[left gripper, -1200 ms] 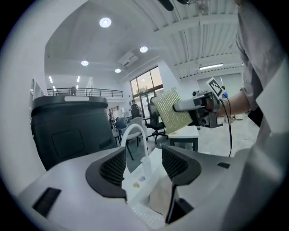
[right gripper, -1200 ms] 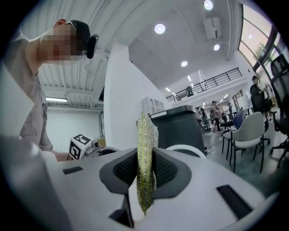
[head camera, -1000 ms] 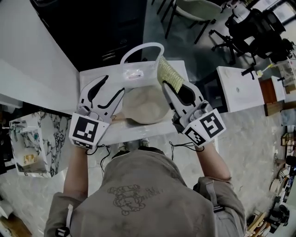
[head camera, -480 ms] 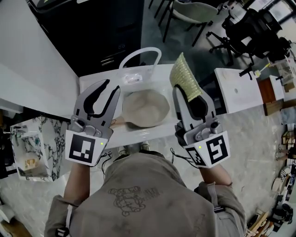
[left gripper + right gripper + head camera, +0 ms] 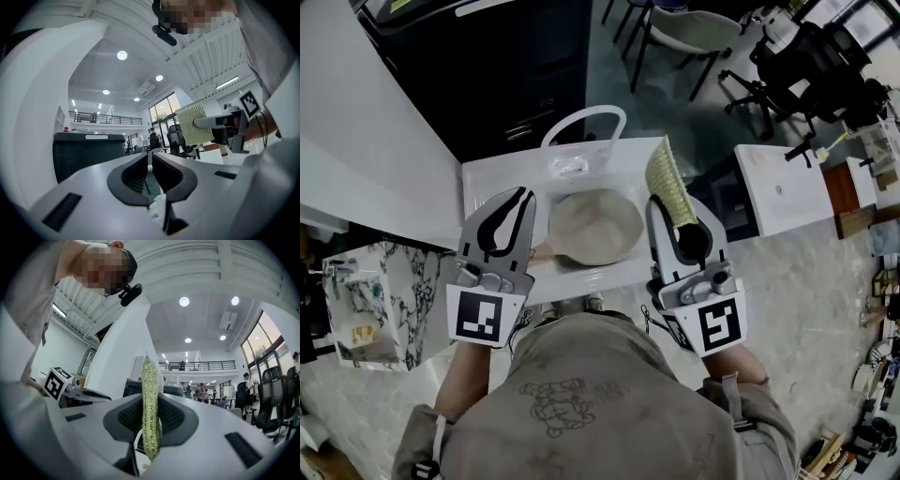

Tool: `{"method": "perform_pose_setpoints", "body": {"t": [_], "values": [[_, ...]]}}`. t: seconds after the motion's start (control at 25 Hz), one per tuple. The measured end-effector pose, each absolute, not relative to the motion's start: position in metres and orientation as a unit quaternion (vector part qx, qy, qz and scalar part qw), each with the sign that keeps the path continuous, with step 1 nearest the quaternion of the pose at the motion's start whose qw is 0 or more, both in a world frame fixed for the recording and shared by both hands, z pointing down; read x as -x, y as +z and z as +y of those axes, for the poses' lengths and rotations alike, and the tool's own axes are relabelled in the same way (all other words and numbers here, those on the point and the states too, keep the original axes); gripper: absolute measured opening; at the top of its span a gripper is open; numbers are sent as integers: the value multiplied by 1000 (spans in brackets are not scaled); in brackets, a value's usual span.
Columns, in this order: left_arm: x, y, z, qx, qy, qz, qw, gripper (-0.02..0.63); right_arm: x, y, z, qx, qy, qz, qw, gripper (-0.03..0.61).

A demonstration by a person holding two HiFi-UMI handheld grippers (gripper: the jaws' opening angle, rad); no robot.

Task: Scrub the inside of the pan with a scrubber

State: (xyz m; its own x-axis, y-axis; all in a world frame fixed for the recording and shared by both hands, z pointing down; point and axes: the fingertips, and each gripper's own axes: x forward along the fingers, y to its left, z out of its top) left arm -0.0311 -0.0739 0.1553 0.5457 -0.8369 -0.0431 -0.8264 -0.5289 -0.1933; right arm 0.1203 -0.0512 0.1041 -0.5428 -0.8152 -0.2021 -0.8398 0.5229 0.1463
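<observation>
A beige pan [image 5: 598,223] lies on the white table [image 5: 487,178], its wooden handle [image 5: 540,250] pointing toward me. My left gripper [image 5: 523,195] hovers above the table left of the pan; its jaws are closing, almost together, with nothing between them [image 5: 150,157]. My right gripper [image 5: 673,214] is raised to the right of the pan, shut on a yellow-green mesh scrubber [image 5: 665,180]. In the right gripper view the scrubber [image 5: 151,394] stands edge-on, pinched between the pads. The left gripper view shows the scrubber [image 5: 197,123] held up in the air, clear of the pan.
A white curved loop [image 5: 581,116] rises at the table's far edge, with a small clear object [image 5: 570,167] just in front of it. A white desk [image 5: 783,187] stands to the right, office chairs [image 5: 806,66] beyond it, and a marble cabinet [image 5: 375,291] to the left.
The left jaws have gone from wide open to nearly together. Both grippers have drawn back toward me and risen. The scrubber has moved right, off the pan's rim.
</observation>
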Motion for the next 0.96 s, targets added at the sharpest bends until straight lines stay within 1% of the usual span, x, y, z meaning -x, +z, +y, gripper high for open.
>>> {"method": "perform_pose_setpoints", "body": {"t": [0.12, 0.32, 0.56, 0.96], "values": [[29, 165, -75, 872, -35, 479, 91, 40, -120, 115, -53, 471, 98, 875, 50, 77], [29, 182, -77, 872, -40, 484, 60, 37, -125, 142, -57, 477, 68, 876, 27, 77], [30, 195, -76, 867, -57, 491, 56, 35, -127, 152, -59, 475, 57, 878, 25, 77], [29, 191, -82, 869, -45, 492, 43, 34, -129, 157, -66, 472, 50, 879, 36, 77]]}}
